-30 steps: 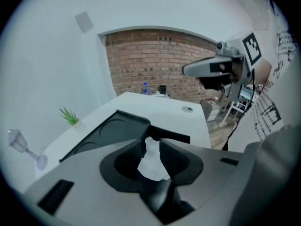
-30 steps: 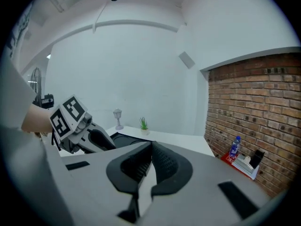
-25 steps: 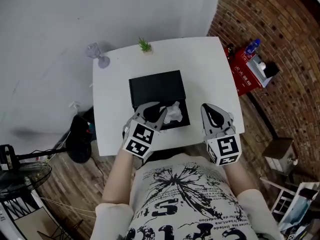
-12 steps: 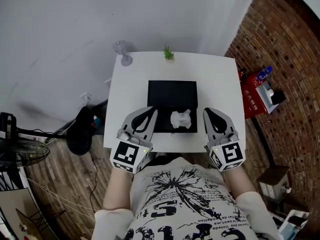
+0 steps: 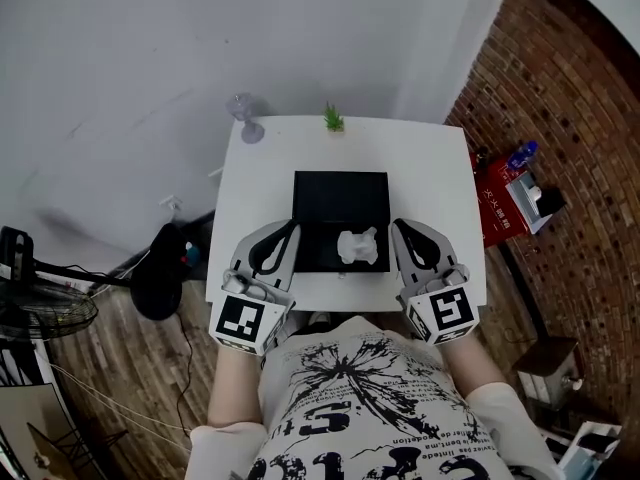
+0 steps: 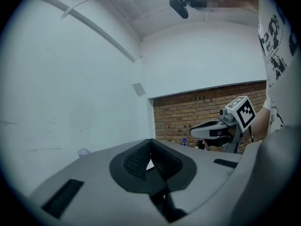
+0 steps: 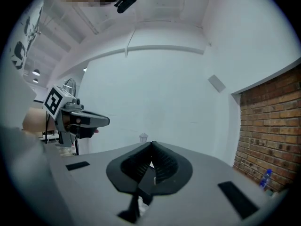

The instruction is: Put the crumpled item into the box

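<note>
Pretty much done I think: the crumpled wad sits in the black box on the desk. Left tool and right tool are both closed with nothing in them, one on either side of the box.

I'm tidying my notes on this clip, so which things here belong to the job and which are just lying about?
Job: crumpled white paper, black box holding it, white table.
Lying about: stemmed glass, small green plant, red box, blue bottle, floor fan.

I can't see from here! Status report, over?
Left gripper shut, empty. Right gripper shut, empty. Crumpled item in the box. Nothing in the way.
</note>
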`<act>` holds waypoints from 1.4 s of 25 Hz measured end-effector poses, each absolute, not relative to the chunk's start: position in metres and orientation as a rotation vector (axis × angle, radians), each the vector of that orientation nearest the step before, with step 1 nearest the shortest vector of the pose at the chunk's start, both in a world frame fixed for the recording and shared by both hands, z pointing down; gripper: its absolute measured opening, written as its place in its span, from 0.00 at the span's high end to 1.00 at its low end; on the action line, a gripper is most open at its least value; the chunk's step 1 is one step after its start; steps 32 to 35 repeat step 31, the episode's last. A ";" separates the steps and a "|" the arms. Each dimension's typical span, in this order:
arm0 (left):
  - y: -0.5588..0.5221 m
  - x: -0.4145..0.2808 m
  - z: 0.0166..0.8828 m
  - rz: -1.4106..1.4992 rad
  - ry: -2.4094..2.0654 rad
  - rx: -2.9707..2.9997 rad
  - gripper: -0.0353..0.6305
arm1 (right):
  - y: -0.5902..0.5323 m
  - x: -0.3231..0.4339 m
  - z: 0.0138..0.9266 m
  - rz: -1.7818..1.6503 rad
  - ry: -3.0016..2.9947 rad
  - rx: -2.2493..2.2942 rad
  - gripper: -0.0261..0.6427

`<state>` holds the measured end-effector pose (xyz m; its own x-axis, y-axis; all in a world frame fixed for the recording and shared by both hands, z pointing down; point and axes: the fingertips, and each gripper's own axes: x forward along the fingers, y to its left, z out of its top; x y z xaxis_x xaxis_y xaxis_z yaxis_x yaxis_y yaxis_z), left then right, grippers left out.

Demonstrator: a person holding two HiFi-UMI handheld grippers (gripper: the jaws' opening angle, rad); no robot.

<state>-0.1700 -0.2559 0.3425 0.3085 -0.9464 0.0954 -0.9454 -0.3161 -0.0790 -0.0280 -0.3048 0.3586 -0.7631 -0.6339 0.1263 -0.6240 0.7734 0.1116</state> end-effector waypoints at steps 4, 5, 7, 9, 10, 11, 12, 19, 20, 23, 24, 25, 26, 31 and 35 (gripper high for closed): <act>-0.258 -0.170 0.340 -0.182 1.833 -2.534 0.93 | -0.302 -0.024 0.361 -0.039 -2.822 1.011 0.94; -0.259 -0.170 0.340 -0.183 1.835 -2.535 0.93 | -0.302 -0.024 0.361 -0.032 -2.825 1.010 0.94; -0.260 -0.171 0.340 -0.178 1.835 -2.538 0.93 | -0.302 -0.023 0.363 -0.018 -2.824 1.013 0.94; -0.261 -0.172 0.340 -0.165 1.838 -2.543 0.93 | -0.303 -0.022 0.366 -0.007 -2.816 1.018 0.94; -0.261 -0.172 0.340 -0.160 1.841 -2.545 0.93 | -0.303 -0.021 0.367 -0.004 -2.811 1.021 0.94; -0.261 -0.173 0.341 -0.157 1.842 -2.548 0.93 | -0.303 -0.021 0.368 -0.002 -2.805 1.025 0.94; -0.261 -0.173 0.341 -0.158 1.841 -2.551 0.93 | -0.302 -0.020 0.370 0.001 -2.801 1.030 0.94; -0.262 -0.171 0.347 -0.184 1.844 -2.566 0.93 | -0.304 -0.018 0.372 0.000 -2.798 1.049 0.94; -0.263 -0.171 0.347 -0.188 1.844 -2.564 0.93 | -0.305 -0.018 0.371 -0.001 -2.800 1.052 0.94; -0.265 -0.171 0.345 -0.186 1.845 -2.561 0.93 | -0.306 -0.019 0.371 0.003 -2.808 1.056 0.94; -0.265 -0.170 0.346 -0.183 1.845 -2.566 0.93 | -0.307 -0.019 0.371 0.007 -2.810 1.057 0.94; -0.266 -0.169 0.347 -0.182 1.845 -2.572 0.93 | -0.308 -0.019 0.372 0.008 -2.810 1.056 0.94; -0.267 -0.167 0.349 -0.183 1.842 -2.577 0.93 | -0.308 -0.019 0.373 0.006 -2.810 1.054 0.94; -0.271 -0.169 0.351 -0.204 1.834 -2.587 0.93 | -0.314 -0.023 0.375 0.009 -2.820 1.072 0.94; -0.271 -0.169 0.351 -0.204 1.834 -2.587 0.93 | -0.314 -0.023 0.375 0.009 -2.820 1.072 0.94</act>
